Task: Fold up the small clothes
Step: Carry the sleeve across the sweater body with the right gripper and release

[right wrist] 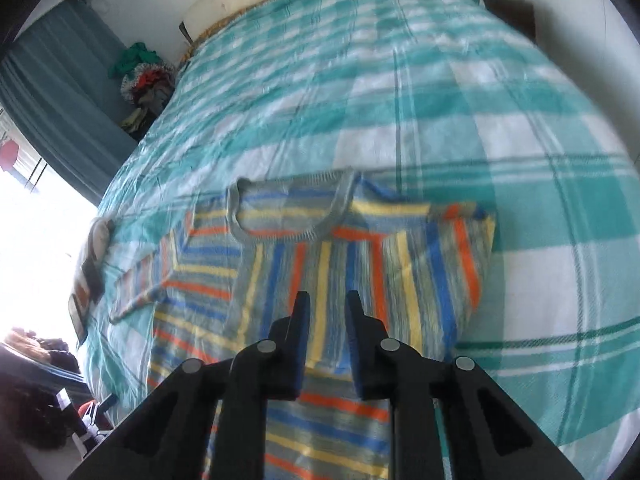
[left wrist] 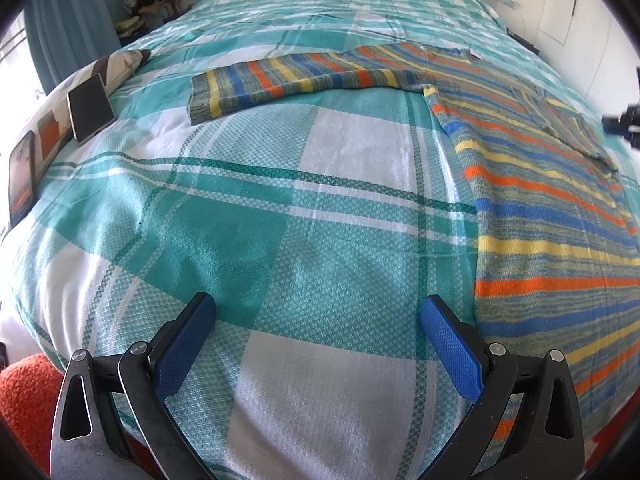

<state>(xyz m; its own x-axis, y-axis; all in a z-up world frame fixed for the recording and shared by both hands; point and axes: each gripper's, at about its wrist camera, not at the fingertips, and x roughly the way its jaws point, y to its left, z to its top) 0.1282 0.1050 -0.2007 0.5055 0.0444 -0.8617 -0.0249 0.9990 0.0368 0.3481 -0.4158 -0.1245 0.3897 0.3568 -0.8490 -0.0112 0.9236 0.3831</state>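
— Blue pads of the left hand-held gripper [left wrist: 318,312] are standing wide apart, released, hovering over bare bedspread [left wrist: 280,208] just beside the striped sweater [left wrist: 540,208]?

— Yes. The sweater's body is running away from it up the bed, one sleeve [left wrist: 280,84] stretching sideways, well beyond that gripper.

— And the right hand-held gripper [right wrist: 327,300]?

— Slightly parted, gripping nothing, hanging over the folded-in sleeve. Motion blur is smearing the collar [right wrist: 292,216]; the hem is lying cut off.

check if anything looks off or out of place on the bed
Two phones lean on a patterned cushion at the bed's edge, unrelated to folding. The striped sweater is lopsided: one sleeve is folded across the body, the other sleeve lies stretched out.
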